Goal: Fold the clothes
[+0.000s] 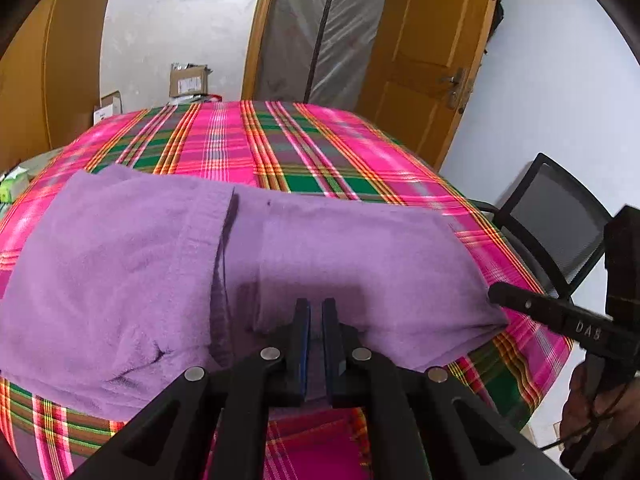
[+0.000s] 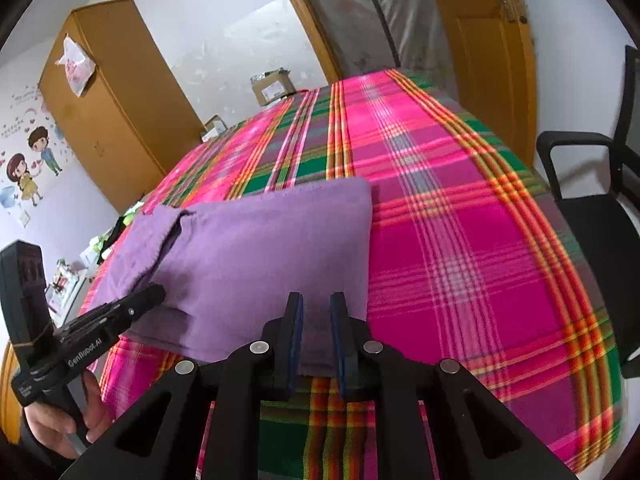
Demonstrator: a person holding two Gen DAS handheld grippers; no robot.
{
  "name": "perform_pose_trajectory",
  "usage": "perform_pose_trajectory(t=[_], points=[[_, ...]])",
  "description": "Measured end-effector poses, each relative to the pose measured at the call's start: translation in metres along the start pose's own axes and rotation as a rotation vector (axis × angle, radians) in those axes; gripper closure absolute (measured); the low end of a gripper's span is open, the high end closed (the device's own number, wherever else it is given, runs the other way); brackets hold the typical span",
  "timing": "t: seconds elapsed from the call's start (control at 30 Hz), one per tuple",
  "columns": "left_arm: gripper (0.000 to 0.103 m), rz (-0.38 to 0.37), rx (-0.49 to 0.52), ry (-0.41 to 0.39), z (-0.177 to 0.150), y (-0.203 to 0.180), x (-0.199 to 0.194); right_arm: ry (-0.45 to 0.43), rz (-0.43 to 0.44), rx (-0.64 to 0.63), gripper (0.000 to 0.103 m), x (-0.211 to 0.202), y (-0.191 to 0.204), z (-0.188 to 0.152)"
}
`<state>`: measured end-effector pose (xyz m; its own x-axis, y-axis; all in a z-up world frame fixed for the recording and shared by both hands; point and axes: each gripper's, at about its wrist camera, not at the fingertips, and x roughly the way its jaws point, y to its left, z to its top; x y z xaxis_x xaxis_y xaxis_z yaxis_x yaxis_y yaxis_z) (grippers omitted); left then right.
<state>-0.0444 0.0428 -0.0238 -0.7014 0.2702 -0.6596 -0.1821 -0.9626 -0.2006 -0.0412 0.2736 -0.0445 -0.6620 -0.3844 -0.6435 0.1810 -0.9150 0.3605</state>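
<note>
A folded purple fleece garment (image 1: 340, 248) (image 2: 260, 248) lies flat on the table's pink and green plaid cloth (image 1: 280, 140) (image 2: 460, 220); one overlapping layer forms a step across it. My left gripper (image 1: 316, 304) (image 2: 158, 292) is shut on the garment's near edge, with a thin strip of purple cloth showing between its blue pads. My right gripper (image 2: 316, 298) (image 1: 494, 292) grips the near right corner of the same edge, its jaws a little wider apart and purple cloth filling the gap. A person's hand (image 2: 60, 420) holds the left tool.
A black mesh office chair (image 1: 556, 216) (image 2: 592, 220) stands close to the table's right side. Cardboard boxes (image 1: 188, 80) sit beyond the far edge, near a wooden door (image 1: 424, 40). A tall wooden wardrobe (image 2: 112, 100) stands at the left, with small clutter below it.
</note>
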Motion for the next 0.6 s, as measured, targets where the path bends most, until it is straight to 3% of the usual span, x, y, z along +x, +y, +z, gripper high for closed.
perform_pose_trajectory(t=[0.1, 0.23, 0.33, 0.4, 0.6], points=[[0.098, 0.004, -0.004, 0.028, -0.004, 0.004, 0.006, -0.008, 0.002, 0.018, 0.087, -0.003, -0.009, 0.004], [0.098, -0.009, 0.003, 0.019, -0.009, 0.006, 0.005, -0.004, 0.050, 0.079, 0.066, -0.003, -0.027, 0.008], [0.097, -0.015, 0.007, 0.013, -0.011, 0.006, 0.005, 0.000, 0.092, 0.134, 0.062, 0.000, -0.041, 0.011], [0.097, -0.017, 0.005, 0.013, -0.011, 0.007, 0.005, 0.004, 0.108, 0.149, 0.053, 0.003, -0.045, 0.014], [0.097, 0.003, 0.023, 0.016, -0.009, 0.002, 0.003, 0.027, 0.124, 0.128, 0.053, 0.017, -0.045, 0.027]])
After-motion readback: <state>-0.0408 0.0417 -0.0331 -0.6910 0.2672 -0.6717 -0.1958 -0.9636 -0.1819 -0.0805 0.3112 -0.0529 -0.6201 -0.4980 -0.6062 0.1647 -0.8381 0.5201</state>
